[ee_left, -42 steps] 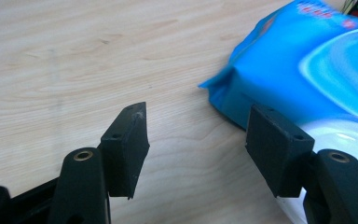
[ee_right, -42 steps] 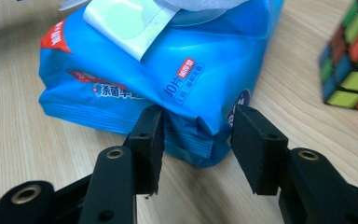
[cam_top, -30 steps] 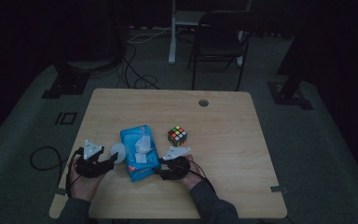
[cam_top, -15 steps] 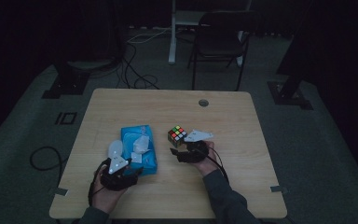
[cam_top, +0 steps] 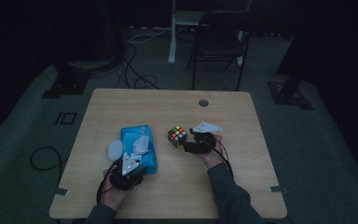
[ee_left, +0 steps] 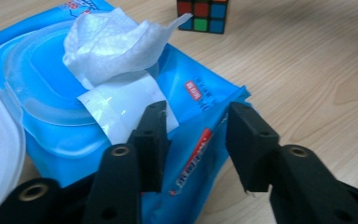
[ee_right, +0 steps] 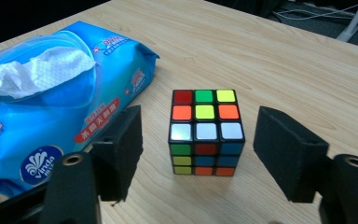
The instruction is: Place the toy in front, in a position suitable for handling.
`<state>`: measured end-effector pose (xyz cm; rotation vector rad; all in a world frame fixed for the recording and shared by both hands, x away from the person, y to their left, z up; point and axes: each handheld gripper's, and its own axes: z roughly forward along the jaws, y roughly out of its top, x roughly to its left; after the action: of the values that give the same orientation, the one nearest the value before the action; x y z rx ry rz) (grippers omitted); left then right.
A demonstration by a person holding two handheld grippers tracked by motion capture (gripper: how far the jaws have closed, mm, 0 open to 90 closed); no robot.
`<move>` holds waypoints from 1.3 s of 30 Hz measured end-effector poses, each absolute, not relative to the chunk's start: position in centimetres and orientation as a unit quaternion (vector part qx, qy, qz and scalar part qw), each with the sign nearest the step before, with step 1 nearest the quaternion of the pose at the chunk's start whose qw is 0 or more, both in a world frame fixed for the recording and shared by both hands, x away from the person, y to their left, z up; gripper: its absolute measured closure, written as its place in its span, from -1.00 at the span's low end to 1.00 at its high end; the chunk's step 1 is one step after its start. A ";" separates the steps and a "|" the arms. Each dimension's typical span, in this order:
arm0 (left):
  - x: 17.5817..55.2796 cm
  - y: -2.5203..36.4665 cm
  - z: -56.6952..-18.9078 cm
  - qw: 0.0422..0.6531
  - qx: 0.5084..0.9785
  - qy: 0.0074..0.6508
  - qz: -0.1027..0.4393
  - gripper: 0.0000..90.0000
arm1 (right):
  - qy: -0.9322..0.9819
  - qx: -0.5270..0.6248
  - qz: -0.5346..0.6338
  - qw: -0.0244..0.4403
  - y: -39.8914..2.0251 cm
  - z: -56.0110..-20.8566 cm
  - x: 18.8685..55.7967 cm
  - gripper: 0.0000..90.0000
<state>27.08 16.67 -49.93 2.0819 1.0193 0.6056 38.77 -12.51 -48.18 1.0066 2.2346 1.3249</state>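
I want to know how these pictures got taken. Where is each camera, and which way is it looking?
High view: from above the person's side, looking forward and down at the table; both forearms, left gripper, right gripper.
Left gripper view: rides the left gripper, looks along its open jaws at the blue wipes pack.
Right gripper view: rides the right gripper, open jaws facing the puzzle cube.
Shared: both gripper views show pack and cube.

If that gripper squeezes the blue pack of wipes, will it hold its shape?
Probably not. The wipes pack looks like soft film, creased at its corner, so it would likely dent and sag. The wipe sticking from its open lid seems limp and may flop or pull out.
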 end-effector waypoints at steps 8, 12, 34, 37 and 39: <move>27.7 18.1 -49.9 0.346 0.802 0.415 0.256 0.39 | 0.798 0.370 0.436 0.191 -12.4 -49.3 39.6 -0.60; 28.4 19.0 -50.0 0.341 0.796 0.424 0.266 0.33 | 0.808 0.355 0.428 0.192 -11.2 -49.9 40.0 -0.67; 30.2 22.8 -50.2 0.342 0.758 0.475 0.287 0.17 | 0.835 0.343 0.385 0.192 -9.1 -51.8 42.7 -0.28; 30.2 23.1 -50.2 0.341 0.757 0.477 0.287 0.18 | 0.836 0.342 0.384 0.191 -9.1 -51.7 42.8 -0.25; 30.3 23.3 -50.2 0.341 0.756 0.478 0.288 0.18 | 0.836 0.341 0.384 0.191 -9.1 -51.7 42.9 -0.24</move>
<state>30.26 23.27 -50.20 1.9671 1.2437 0.7484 42.86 -9.10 -51.67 0.9586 2.3495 1.0782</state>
